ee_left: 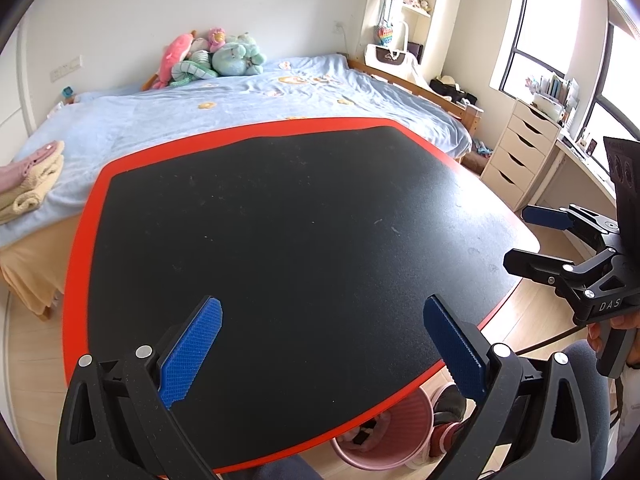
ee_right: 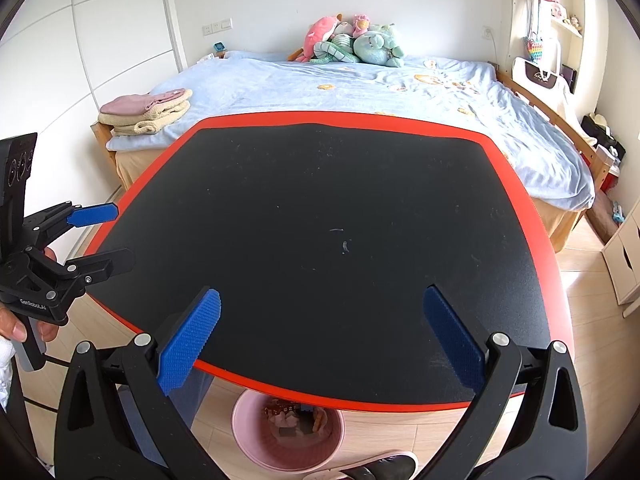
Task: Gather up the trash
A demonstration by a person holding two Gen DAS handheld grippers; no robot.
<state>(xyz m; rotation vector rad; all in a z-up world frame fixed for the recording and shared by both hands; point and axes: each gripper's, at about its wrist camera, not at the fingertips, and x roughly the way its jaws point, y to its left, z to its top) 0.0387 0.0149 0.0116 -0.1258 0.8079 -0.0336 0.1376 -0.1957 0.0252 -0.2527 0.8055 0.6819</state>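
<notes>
A pink trash bin stands on the floor under the table's near edge, with several scraps inside; it also shows in the left wrist view. My left gripper is open and empty above the near part of the black, red-edged table. My right gripper is open and empty above the near edge of the table. Each gripper shows in the other's view: the right one by the table's right corner, the left one by its left edge. I see only faint specks on the table top.
A bed with a blue cover lies behind the table, with plush toys and folded towels. A white drawer unit stands at the right. A shoe sits next to the bin.
</notes>
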